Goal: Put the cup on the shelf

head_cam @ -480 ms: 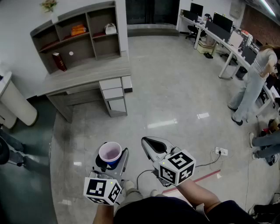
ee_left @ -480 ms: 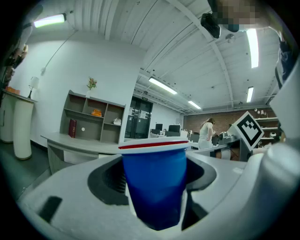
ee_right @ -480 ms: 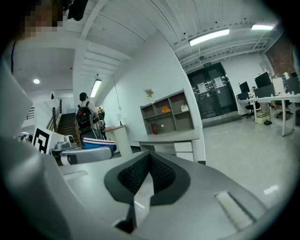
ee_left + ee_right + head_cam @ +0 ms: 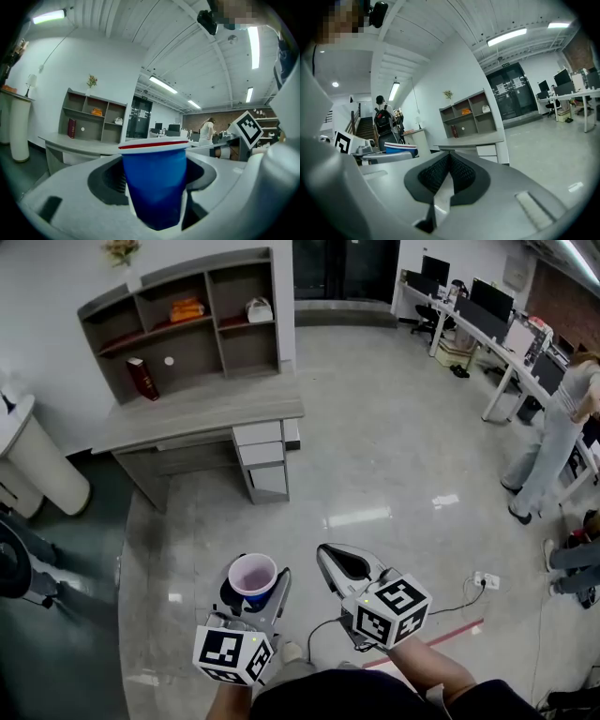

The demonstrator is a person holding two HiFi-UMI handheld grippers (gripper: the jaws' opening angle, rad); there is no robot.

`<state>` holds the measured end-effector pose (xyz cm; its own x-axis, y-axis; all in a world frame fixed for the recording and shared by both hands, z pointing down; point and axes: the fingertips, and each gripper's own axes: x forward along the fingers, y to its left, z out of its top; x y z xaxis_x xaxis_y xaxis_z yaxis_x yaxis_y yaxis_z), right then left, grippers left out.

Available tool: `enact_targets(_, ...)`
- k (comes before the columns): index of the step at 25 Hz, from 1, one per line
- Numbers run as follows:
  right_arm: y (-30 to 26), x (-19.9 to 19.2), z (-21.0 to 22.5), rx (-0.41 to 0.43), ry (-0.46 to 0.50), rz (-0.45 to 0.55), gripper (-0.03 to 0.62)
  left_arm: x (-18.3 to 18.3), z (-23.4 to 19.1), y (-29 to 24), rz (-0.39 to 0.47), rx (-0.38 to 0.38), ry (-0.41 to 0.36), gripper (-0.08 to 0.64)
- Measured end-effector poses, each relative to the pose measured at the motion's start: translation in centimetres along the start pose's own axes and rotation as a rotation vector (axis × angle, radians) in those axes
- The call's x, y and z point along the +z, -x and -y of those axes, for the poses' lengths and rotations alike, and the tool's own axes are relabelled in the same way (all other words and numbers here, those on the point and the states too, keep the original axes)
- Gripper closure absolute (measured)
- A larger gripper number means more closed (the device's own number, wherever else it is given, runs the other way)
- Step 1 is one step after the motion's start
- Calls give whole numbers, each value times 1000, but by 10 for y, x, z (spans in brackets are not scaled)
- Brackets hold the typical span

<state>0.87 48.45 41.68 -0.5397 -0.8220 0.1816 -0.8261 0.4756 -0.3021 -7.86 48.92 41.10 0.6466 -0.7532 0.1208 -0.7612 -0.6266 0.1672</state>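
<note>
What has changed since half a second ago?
The desk and shelf have slid slightly down and right in the head view; the person seems to have stepped nearer. Unchanged: the left gripper holds the blue cup, the right gripper is shut and empty.

right gripper (image 4: 449,158) closed, empty, facing shelf (image 4: 469,118).

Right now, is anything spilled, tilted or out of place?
Nothing stands out. The cup sits upright in the left gripper, no spill visible, and the shelf above the desk looks orderly.
</note>
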Motion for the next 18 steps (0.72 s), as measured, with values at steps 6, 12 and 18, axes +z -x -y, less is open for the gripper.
enact_targets(6, -37, 0, -18, 5, 7, -2, 595, 7, -39, 13, 11, 14, -7, 255)
enact_targets(12, -70, -9, -28, -36, -3, -35, 595, 10, -67, 26, -6, -4, -44, 255)
enact_targets(18, -94, -14, -23, -73, 10, -66, 595, 1, -93, 21, -16, -4, -16, 255)
